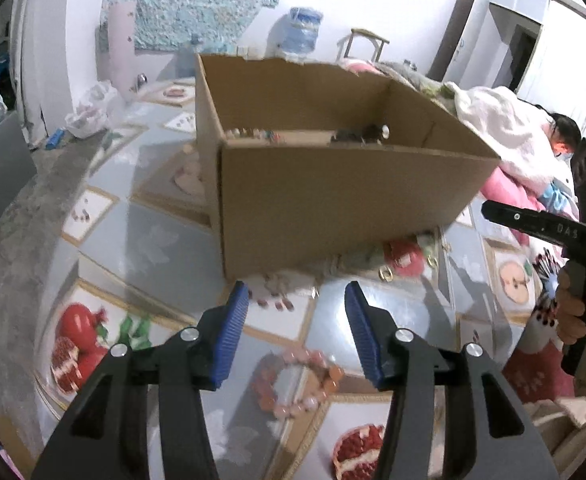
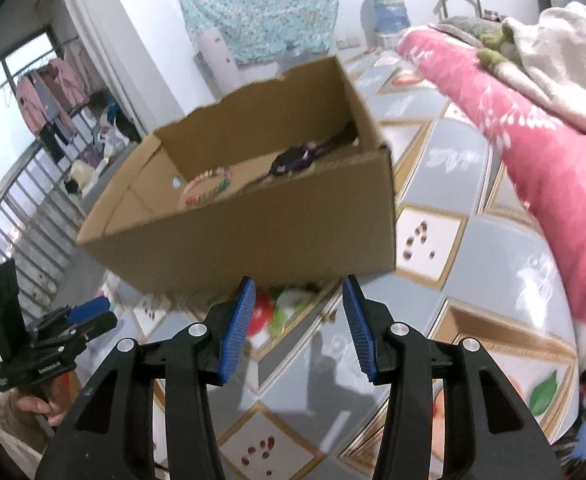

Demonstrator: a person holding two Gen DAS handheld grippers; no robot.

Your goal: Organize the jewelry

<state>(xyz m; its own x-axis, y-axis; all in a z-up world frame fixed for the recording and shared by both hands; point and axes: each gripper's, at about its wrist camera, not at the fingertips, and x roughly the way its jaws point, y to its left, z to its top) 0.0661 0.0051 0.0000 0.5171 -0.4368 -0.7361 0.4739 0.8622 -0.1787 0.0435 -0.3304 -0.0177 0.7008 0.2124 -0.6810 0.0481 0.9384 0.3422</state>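
We held our left gripper [image 1: 297,300] low over the tabletop [image 1: 165,240], its 2 blue ribbed pads [image 1: 229,340] spread wide with nothing between them. Just below and between its arms, in the left wrist view, lay a ring-shaped bracelet of pink and orange round beads [image 1: 297,380], resting flat on the glossy fruit-patterned tablecloth [image 1: 81,344] and touching neither pad. A little farther on, near the foot of the box, some small blurred pieces [image 1: 277,300] lay on the cloth; we could not tell what they were.

Our right gripper [image 2: 297,304] also stood wide apart and carried nothing, hovering above the same cloth. In its view the left gripper appeared at the lower left, and in the left wrist view the black body of the right gripper [image 1: 549,232] showed at the right edge.

Beyond both grippers sat an open brown rectangular cardboard box [image 1: 333,200], resting on the tabletop with no lid. Inside it, on the floor of the box, lay a pale multicoloured beaded loop [image 2: 205,190] toward 1 end and a dark purple tangled piece of jewelry [image 2: 297,160] toward the other, apart from each other.

Past the box, a pink floral blanket [image 2: 533,148] was heaped at the right with a white cloth [image 2: 565,52] on top, and a blue water bottle [image 1: 303,30] stood by the far wall.
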